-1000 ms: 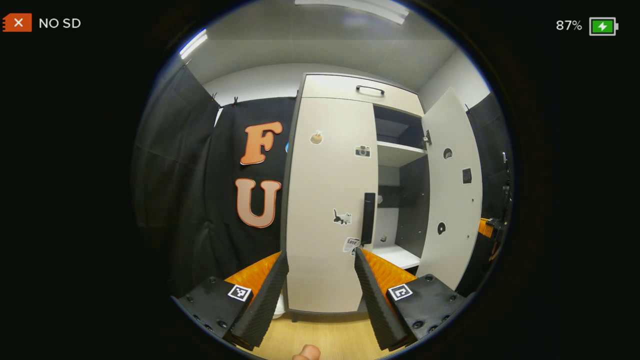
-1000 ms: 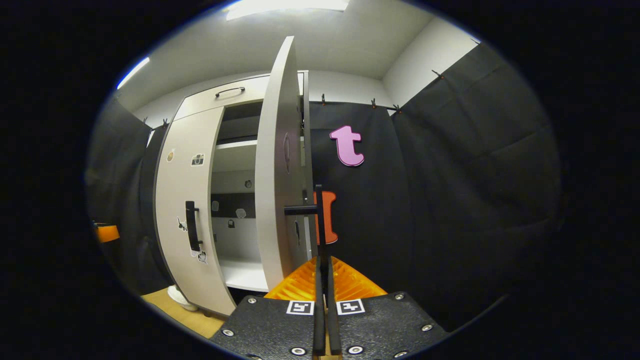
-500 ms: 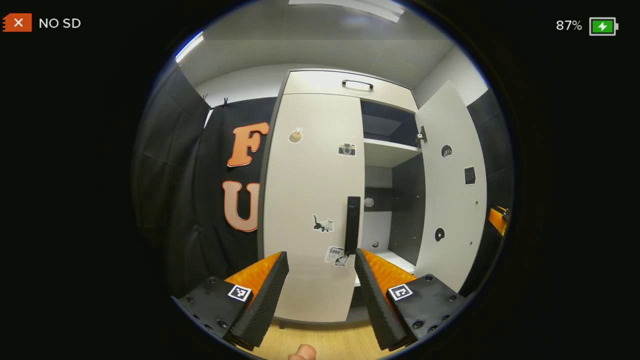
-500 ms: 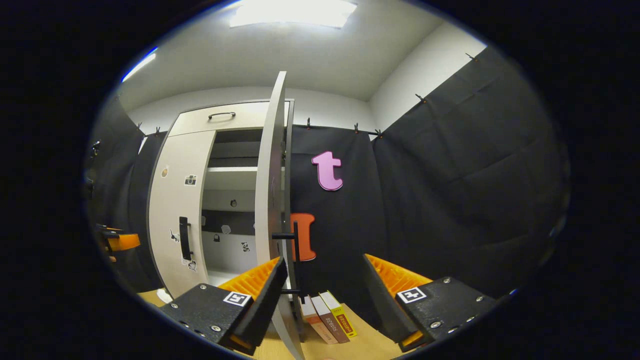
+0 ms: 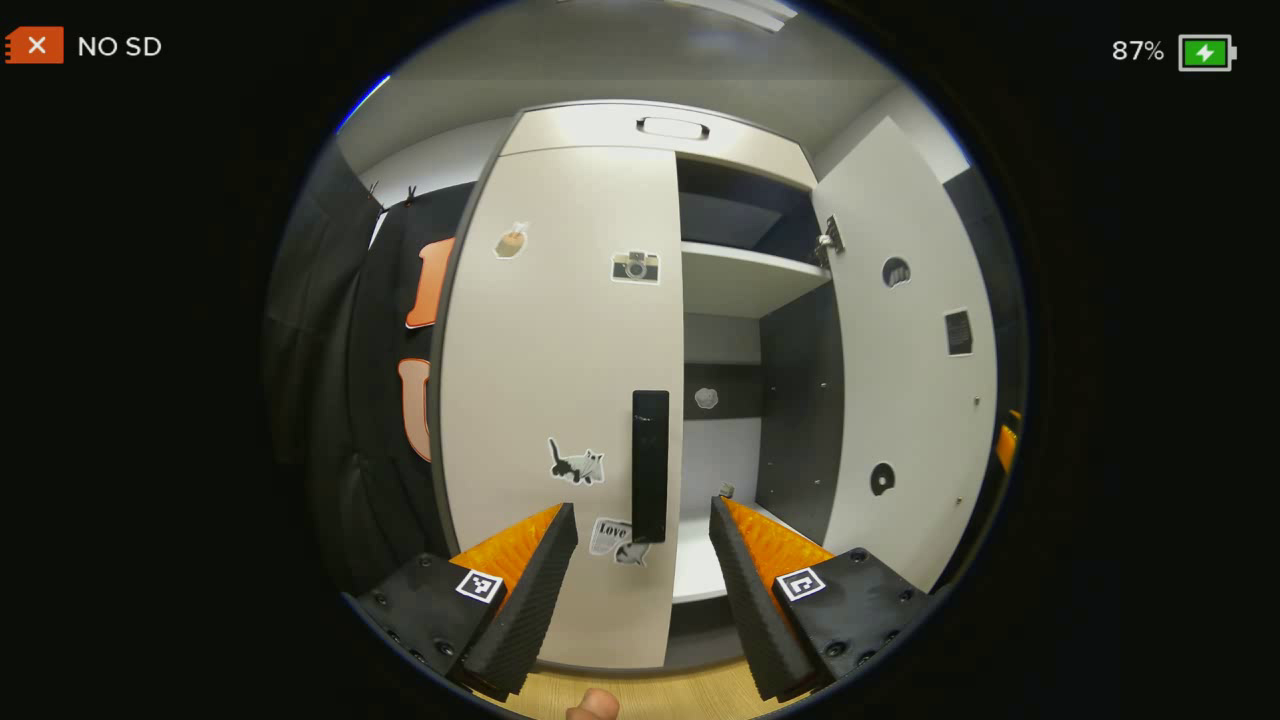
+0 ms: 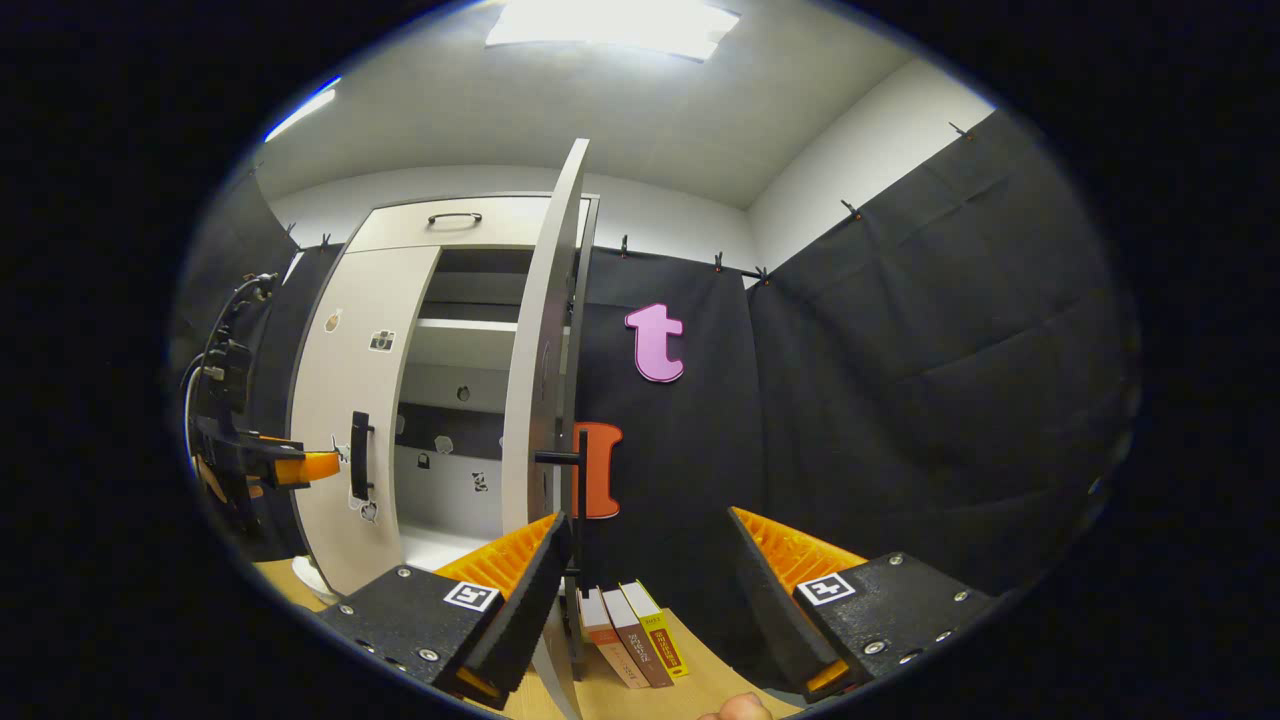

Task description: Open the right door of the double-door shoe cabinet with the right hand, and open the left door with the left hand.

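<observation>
The pale shoe cabinet's left door [image 5: 560, 340] is closed, and its black vertical handle [image 5: 650, 465] stands straight ahead between the open fingers of my left gripper [image 5: 640, 508], a little beyond the tips and untouched. The right door [image 5: 900, 350] is swung wide open, baring the shelves [image 5: 740, 280]. In the right gripper view that open door [image 6: 540, 360] shows edge-on, its black handle [image 6: 580, 500] just off the left fingertip of my right gripper [image 6: 648, 518], which is open and holds nothing. The left gripper [image 6: 290, 465] shows at far left, near the left door's handle [image 6: 358, 455].
Three books [image 6: 635, 640] lie on the wooden floor [image 6: 700, 680] by the foot of the open door. Black cloth [image 6: 900, 400] walls the booth on both sides of the cabinet. A top drawer with a handle [image 5: 672, 128] sits above the doors.
My right gripper went from shut on the right door's handle to open and drew back from it. My left gripper moved closer to the left door, centring on its handle.
</observation>
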